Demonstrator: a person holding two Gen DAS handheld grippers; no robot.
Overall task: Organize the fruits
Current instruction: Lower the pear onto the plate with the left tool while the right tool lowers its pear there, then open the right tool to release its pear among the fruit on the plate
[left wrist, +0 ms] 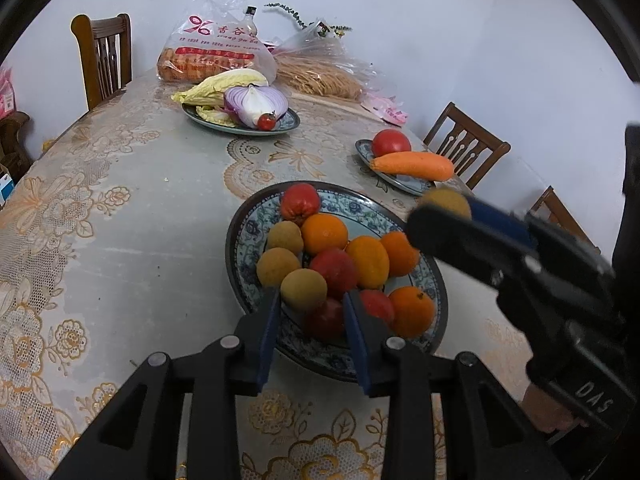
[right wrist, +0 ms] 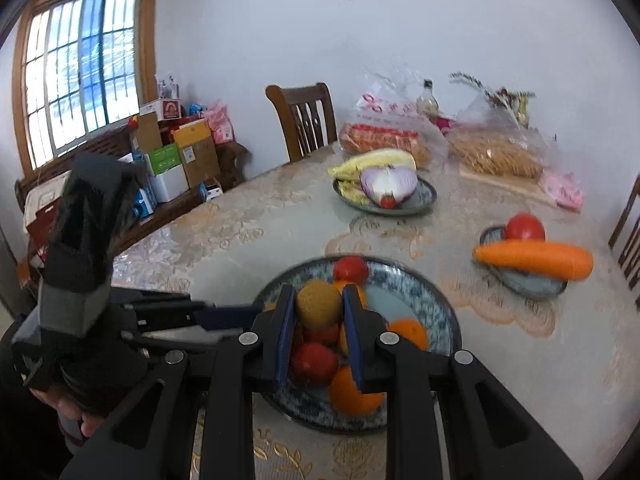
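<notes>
Right gripper (right wrist: 319,304) is up over the big blue-patterned ceramic plate (right wrist: 432,300), and its blue-padded fingers are clamped on a round, rough-skinned tan fruit (right wrist: 319,305), pads touching it on both sides. From the left wrist camera that same fruit (left wrist: 446,200) peeks out beyond the right gripper (left wrist: 444,210) (blurred there), above the plate's far right rim. Left gripper (left wrist: 310,304) hangs low at the near edge of the plate (left wrist: 240,240), fingers spread apart with nothing between them; a tan fruit in the pile (left wrist: 303,290) sits just beyond the gap, not gripped. The plate is loaded: oranges, red fruits and more tan ones heaped together and touching. Further back on the lace-patterned tablecloth (left wrist: 120,220), a small plate carries a long orange carrot (left wrist: 412,165) and a red tomato (left wrist: 391,142), and another dish holds a halved purple onion (left wrist: 256,102) against pale cabbage leaves
</notes>
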